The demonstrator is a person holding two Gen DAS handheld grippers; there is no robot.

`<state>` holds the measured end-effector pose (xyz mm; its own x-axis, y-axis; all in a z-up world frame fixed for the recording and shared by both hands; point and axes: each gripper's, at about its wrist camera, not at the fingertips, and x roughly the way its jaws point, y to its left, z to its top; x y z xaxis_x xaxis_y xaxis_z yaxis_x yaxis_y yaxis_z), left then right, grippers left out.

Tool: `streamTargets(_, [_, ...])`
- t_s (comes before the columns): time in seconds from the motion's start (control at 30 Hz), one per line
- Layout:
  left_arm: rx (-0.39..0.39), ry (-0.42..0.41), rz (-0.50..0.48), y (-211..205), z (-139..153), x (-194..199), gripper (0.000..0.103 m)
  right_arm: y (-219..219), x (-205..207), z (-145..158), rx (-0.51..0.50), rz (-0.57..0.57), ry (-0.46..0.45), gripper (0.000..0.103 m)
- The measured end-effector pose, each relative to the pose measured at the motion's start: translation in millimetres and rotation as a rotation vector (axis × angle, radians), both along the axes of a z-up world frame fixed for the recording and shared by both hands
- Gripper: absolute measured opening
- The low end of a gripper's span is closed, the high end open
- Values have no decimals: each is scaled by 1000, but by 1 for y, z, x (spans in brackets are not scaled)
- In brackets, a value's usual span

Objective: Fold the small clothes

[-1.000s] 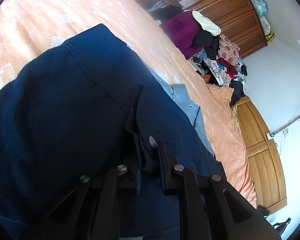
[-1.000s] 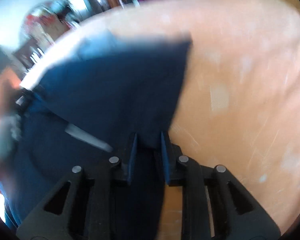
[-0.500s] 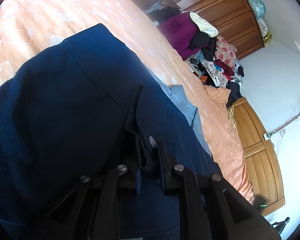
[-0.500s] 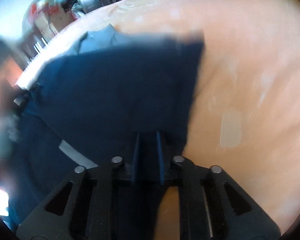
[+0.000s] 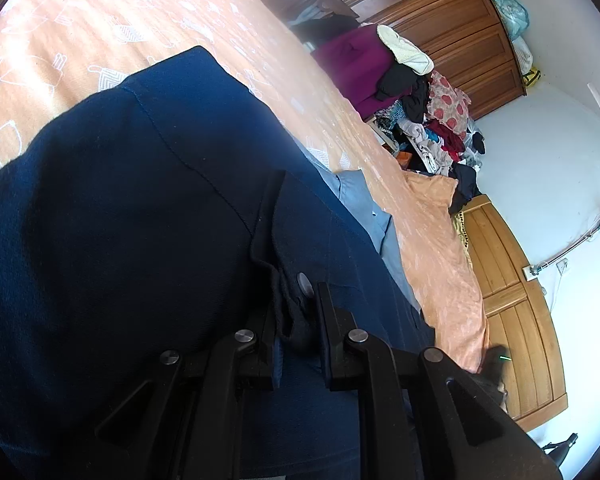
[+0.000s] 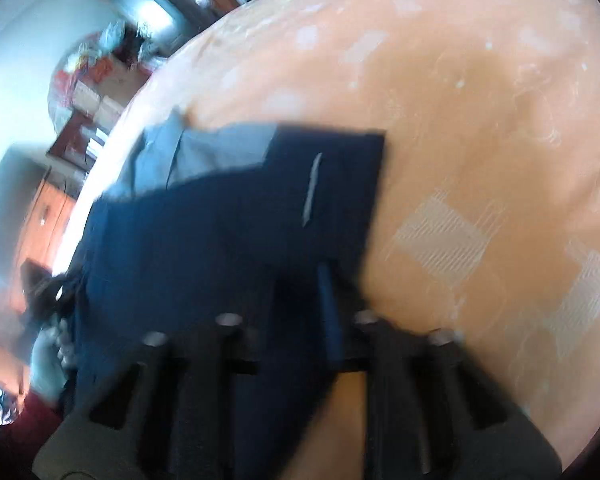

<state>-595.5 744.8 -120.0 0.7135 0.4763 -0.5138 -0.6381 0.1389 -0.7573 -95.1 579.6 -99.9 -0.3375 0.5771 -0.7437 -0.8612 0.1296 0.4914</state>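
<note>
A navy blue garment [image 5: 132, 208] with a button placket lies spread over the orange bedsheet [image 5: 100, 20]. My left gripper [image 5: 296, 312] is shut on a bunched edge of it beside a grey button [image 5: 305, 285]. In the blurred right wrist view the same navy garment [image 6: 236, 216] stretches away from my right gripper [image 6: 300, 300], which is shut on its near edge. A thin pale strip [image 6: 313, 188] shows on the cloth. A light blue garment [image 5: 364, 208] lies under the navy one and pokes out past it, light blue garment [image 6: 192, 156].
Beyond the bed stands a heap of mixed clothes [image 5: 420, 120] with a purple cloth [image 5: 356, 64] in front of a wooden wardrobe [image 5: 452, 20]. A wooden door [image 5: 516, 300] is at the right. The orange sheet [image 6: 480, 160] spreads wide to the right of the garment.
The right gripper has swung with the navy cloth, so the garment's far corner and the light blue piece now show nearer the middle. The left gripper kept its hold and barely moved.
</note>
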Motion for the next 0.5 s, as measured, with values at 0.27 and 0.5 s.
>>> streamTargets(0.27, [-77,117,-101,-14,27,-30,25,-80,-34,51,24,-12,-111,69])
streamTargets(0.5, [-21,300,146,-98,68,-180,35,-194,-52,68,4,-96,-54,74])
